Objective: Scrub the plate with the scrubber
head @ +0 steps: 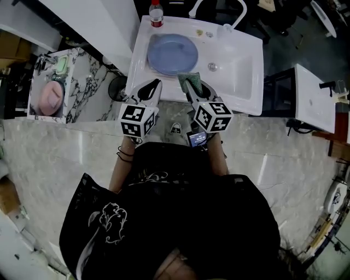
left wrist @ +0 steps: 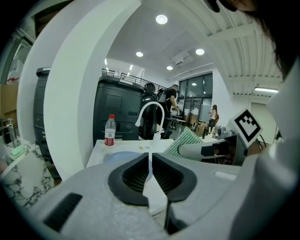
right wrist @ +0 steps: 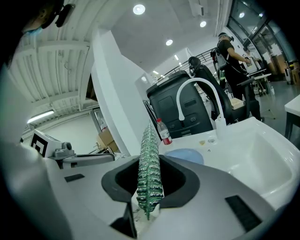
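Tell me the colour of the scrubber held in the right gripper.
The scrubber is green with a glittery sheen, clearest in the right gripper view.

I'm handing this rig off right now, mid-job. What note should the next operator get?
Left claw: shut, empty, near the sink's front edge.
Right claw: shut on the green scrubber, which stands on edge, short of the plate.
The blue plate lies flat on the sink's left ledge, with a bottle behind it.
Done: scrubber in hand.
Left: bring the scrubber onto the plate and scrub. There is no contact yet. The left claw could probably steady the plate.
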Available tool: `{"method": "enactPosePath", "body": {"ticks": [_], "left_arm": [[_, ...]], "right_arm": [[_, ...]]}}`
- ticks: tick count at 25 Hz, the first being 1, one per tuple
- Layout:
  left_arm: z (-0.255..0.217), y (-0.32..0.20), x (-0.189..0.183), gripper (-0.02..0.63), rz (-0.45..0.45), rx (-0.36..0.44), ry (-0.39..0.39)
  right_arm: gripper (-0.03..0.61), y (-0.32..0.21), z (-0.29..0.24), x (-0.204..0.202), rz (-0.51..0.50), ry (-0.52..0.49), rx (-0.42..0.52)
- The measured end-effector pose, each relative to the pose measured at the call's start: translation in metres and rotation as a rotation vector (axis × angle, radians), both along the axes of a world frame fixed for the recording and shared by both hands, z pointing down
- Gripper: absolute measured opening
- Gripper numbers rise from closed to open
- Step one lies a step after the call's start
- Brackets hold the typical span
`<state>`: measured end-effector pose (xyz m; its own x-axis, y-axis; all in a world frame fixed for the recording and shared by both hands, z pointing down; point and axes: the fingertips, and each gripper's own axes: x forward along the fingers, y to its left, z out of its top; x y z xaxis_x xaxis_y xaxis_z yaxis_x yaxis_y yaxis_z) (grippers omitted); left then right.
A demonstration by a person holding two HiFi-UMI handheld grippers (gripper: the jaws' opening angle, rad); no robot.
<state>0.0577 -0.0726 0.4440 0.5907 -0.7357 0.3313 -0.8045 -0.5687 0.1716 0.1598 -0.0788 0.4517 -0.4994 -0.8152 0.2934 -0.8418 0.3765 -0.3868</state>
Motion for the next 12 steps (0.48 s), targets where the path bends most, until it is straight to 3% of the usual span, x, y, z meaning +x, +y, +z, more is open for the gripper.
{"method": "enactPosePath", "body": {"ticks": [12], "left_arm": [[0.007, -0.016, -0.007, 0.032, -0.041, -0.026, -0.033]], "right_arm": [[0.089, -0.016, 0.011, -0.001, -0.03, -0.031, -0.031]]}}
